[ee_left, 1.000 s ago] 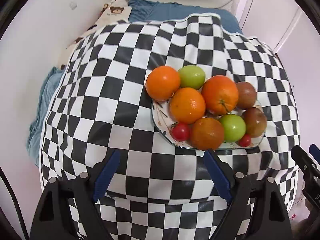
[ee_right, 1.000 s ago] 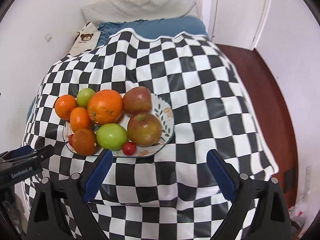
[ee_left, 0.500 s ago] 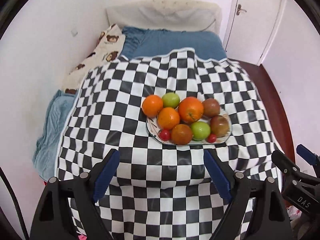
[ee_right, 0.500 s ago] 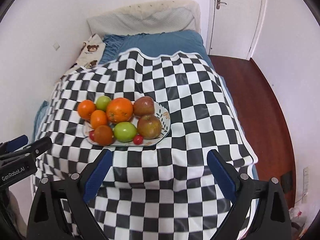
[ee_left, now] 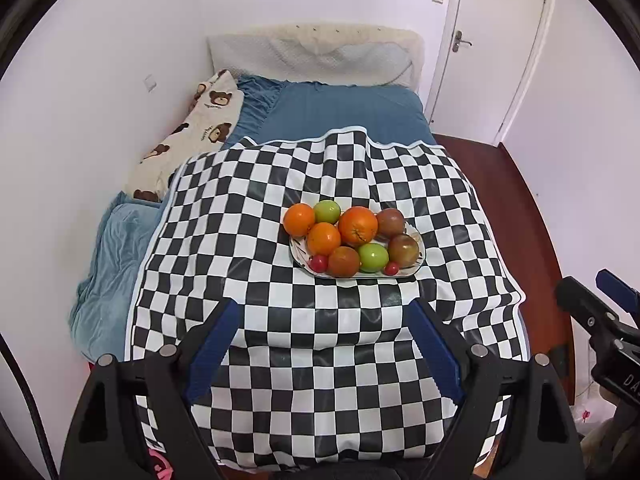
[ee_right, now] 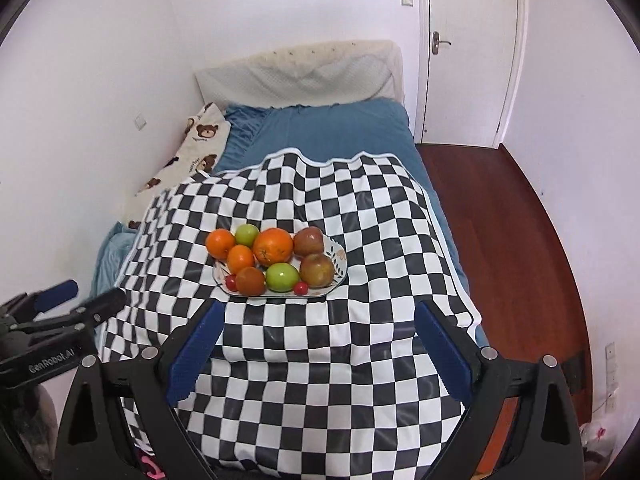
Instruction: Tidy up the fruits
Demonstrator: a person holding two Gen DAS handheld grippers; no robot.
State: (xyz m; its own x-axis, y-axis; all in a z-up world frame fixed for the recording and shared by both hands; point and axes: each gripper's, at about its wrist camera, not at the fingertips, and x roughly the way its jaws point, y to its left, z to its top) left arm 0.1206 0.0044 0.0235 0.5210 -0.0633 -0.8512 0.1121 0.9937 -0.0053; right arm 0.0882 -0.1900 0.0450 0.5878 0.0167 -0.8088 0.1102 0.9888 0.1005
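A white patterned plate sits on the checkered cloth and holds several fruits: oranges, green apples, brownish-red apples and small red tomatoes. My left gripper is open and empty, well back from the plate. My right gripper is open and empty, also well back. Each gripper shows at the edge of the other's view.
The cloth covers a bed with a blue sheet, a bear-print pillow at the left wall and a cream headboard cushion. A white door and red-brown wooden floor lie to the right.
Both grippers have pulled back and up from the plate, so the fruit looks smaller and more of the bed and room shows. Both stay open.
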